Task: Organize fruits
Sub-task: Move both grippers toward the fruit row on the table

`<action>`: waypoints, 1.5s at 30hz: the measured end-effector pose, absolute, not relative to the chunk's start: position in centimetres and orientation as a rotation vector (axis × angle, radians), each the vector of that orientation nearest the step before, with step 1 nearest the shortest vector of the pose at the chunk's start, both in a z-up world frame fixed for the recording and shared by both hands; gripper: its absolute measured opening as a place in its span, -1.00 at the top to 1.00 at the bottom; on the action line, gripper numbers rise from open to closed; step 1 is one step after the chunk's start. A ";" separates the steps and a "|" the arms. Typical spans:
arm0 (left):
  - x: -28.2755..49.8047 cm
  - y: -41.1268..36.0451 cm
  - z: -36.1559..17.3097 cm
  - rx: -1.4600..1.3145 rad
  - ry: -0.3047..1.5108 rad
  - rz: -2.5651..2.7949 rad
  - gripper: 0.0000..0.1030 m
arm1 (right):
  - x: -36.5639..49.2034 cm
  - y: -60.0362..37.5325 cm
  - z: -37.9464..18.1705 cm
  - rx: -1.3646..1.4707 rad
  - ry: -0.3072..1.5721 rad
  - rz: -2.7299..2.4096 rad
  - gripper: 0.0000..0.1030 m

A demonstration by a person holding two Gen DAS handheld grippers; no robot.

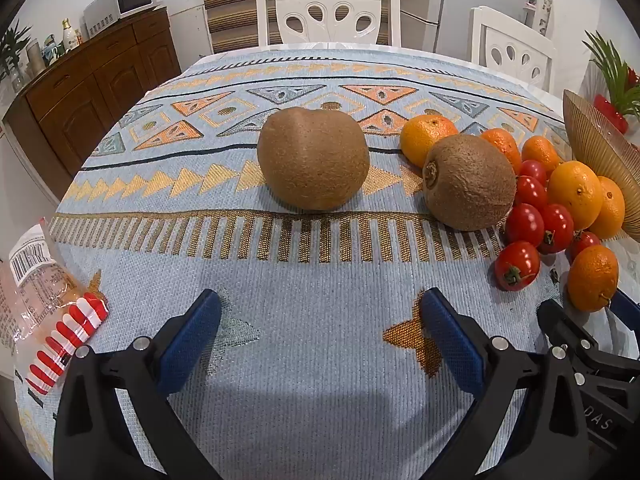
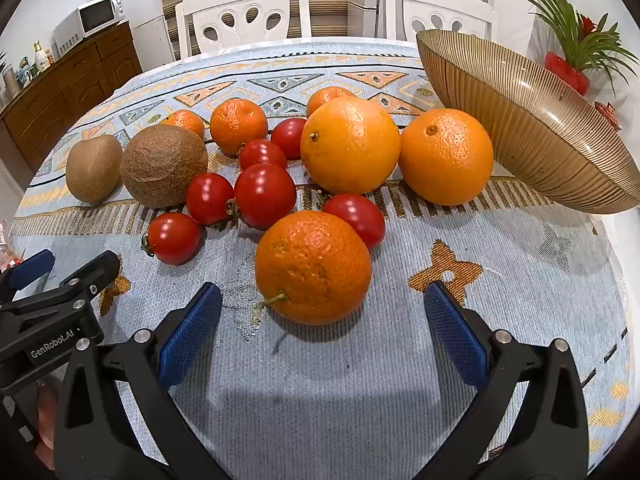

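Observation:
My left gripper [image 1: 320, 316] is open and empty above the cloth, facing a kiwi [image 1: 313, 158] that lies ahead of it. A second kiwi [image 1: 469, 182] lies to its right. My right gripper [image 2: 322, 312] is open, and a mandarin [image 2: 313, 267] with a stem sits just ahead between its blue pads, not touched. Behind it lie several cherry tomatoes [image 2: 265, 196], two large oranges [image 2: 350, 145] [image 2: 445, 156], more mandarins [image 2: 238, 125] and both kiwis [image 2: 163, 166] [image 2: 94, 168]. A ribbed golden glass bowl [image 2: 532, 128] stands at the right.
The fruit lies on a patterned blue tablecloth [image 1: 320, 272]. A plastic snack packet [image 1: 44, 312] with red and white stripes lies at the left edge. White chairs [image 1: 328, 10] stand behind the table. A potted plant [image 2: 580, 52] stands at the far right.

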State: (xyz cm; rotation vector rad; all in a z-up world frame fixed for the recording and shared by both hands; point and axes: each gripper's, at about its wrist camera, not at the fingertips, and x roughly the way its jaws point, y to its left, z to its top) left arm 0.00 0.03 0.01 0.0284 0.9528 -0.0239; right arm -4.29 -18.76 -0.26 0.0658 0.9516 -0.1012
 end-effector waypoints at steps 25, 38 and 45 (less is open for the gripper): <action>-2.6 0.9 1.1 0.002 0.908 -0.076 -0.90 | -9.8 -19.4 2.7 0.014 0.780 -0.053 -0.94; -5.4 -1.3 3.2 0.079 0.735 -0.238 -0.90 | -10.2 -20.9 2.8 0.131 0.776 0.001 -0.94; -5.7 -1.3 3.4 0.098 0.710 -0.247 -0.90 | -10.3 -20.8 2.9 0.119 0.766 -0.010 -0.94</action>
